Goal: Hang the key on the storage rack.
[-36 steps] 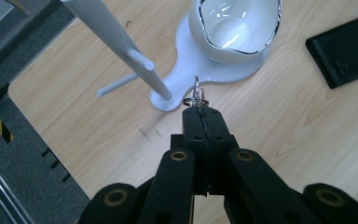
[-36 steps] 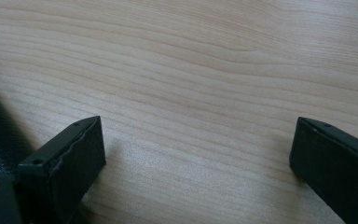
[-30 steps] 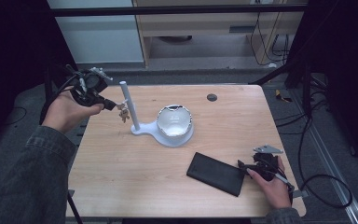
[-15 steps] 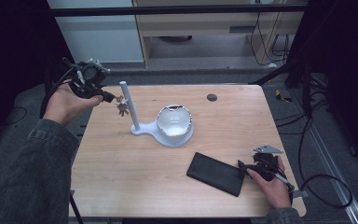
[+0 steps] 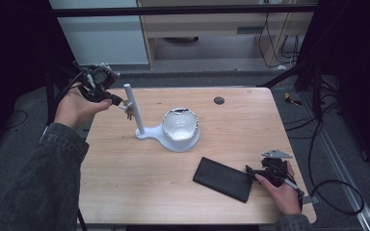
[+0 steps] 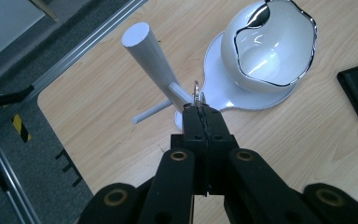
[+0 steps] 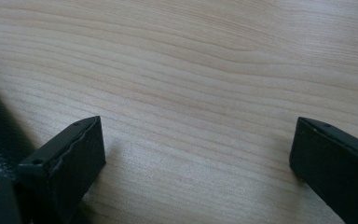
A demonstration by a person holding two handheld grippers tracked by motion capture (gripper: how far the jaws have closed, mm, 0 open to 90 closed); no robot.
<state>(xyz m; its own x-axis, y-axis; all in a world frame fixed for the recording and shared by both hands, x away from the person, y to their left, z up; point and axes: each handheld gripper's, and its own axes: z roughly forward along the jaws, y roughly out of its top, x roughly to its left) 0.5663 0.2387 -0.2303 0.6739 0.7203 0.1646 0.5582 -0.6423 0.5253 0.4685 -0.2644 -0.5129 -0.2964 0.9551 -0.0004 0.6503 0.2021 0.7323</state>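
Wooden bench point(image 5: 125, 178) carries a white stand point(image 5: 139, 126) at far left. Left gripper point(image 5: 121, 103), jaws pinching a key ring point(image 6: 196, 93), sits beside its peg point(image 6: 182, 94). Right gripper point(image 7: 196, 154) rests near right, jaws spread.

key ring point(image 6: 196, 91) | small, metal | pinched upright | beside stand's side peg point(image 6: 182, 92)

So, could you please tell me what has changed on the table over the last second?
The left gripper, shut on a small key ring, shifted slightly toward the table's far-left corner and sits beside the peg of the white stand. Nothing was taken or released. The right gripper, open by the black wallet, the white bowl and the stand stayed as they were.
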